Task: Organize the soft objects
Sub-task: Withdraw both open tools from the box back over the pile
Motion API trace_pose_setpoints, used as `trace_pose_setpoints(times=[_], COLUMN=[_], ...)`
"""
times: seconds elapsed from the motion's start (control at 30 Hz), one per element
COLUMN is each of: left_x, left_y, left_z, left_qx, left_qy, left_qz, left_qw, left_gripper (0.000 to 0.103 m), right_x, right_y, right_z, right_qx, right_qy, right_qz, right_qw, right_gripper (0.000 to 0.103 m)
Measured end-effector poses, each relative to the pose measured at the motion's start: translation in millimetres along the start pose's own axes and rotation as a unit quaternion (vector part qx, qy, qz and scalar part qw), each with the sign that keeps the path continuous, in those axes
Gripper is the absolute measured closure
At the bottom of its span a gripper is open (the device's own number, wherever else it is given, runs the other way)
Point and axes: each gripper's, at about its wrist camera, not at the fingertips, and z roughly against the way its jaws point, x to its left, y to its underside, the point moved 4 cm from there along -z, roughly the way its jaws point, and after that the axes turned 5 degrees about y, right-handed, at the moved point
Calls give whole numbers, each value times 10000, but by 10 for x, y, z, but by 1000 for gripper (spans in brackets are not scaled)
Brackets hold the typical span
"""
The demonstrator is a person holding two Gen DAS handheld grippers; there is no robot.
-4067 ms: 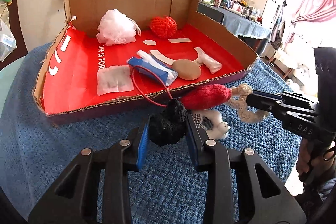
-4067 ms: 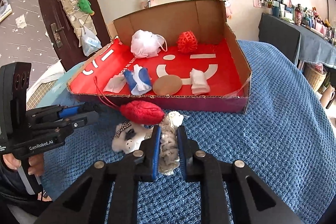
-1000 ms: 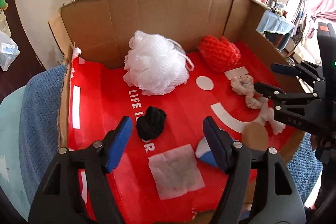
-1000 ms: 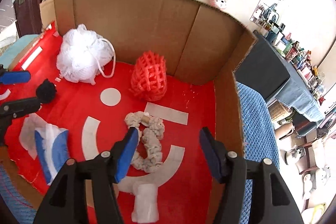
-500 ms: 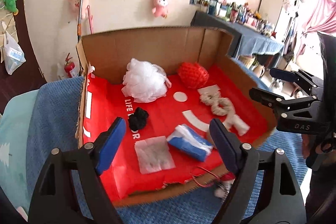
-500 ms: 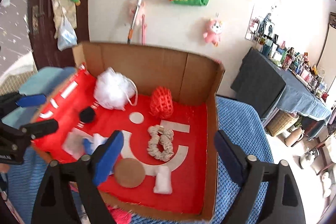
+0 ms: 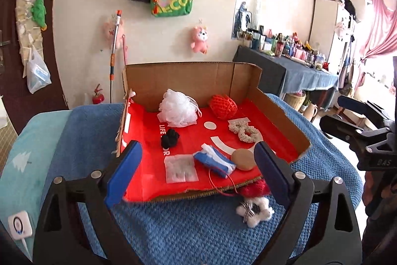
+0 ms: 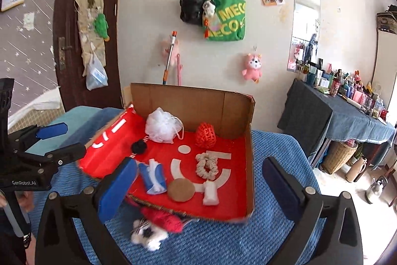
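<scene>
Two toys are left outside the box (image 7: 280, 113): a red knit (image 7: 255, 188) tucked against its near wall and a fluffy white plush (image 7: 254, 211) just in front on the blue blanket (image 7: 173, 227). We've got both tongs, left (image 7: 196, 175) and right (image 8: 198, 183), spread wide and empty, held back above the near edge, probably to line up those two next. Black pompom (image 7: 170, 137) and cream scrunchie (image 7: 244, 131) sit inside.

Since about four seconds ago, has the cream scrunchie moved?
Yes. The cream scrunchie was clamped in the right gripper over the blue blanket; now it lies inside the cardboard box, in front of the red knitted ball.
</scene>
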Motion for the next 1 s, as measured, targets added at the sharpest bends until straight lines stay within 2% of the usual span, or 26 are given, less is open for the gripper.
trace_pose_setpoints(times=[0.27, 0.5, 0.63, 1.0], left_x=[-156, -249, -282, -249], left_y=[403, 718, 893, 1302], left_z=[337, 378, 286, 15], left_qx=[-348, -339, -179, 387], left_qy=[-263, -282, -319, -232], left_qz=[-142, -112, -156, 104], left_qw=[9989, 9990, 9992, 9989], left_gripper=[7, 5, 5, 5], right_x=[9, 85, 90, 116], right_y=[408, 796, 1006, 1458], right_z=[307, 354, 301, 63], right_qx=[-164, -59, 104, 635], right_qy=[-66, -21, -113, -218], right_qz=[-230, -237, -359, -572], right_qw=[9996, 9997, 9992, 9961], right_gripper=[0, 0, 0, 0])
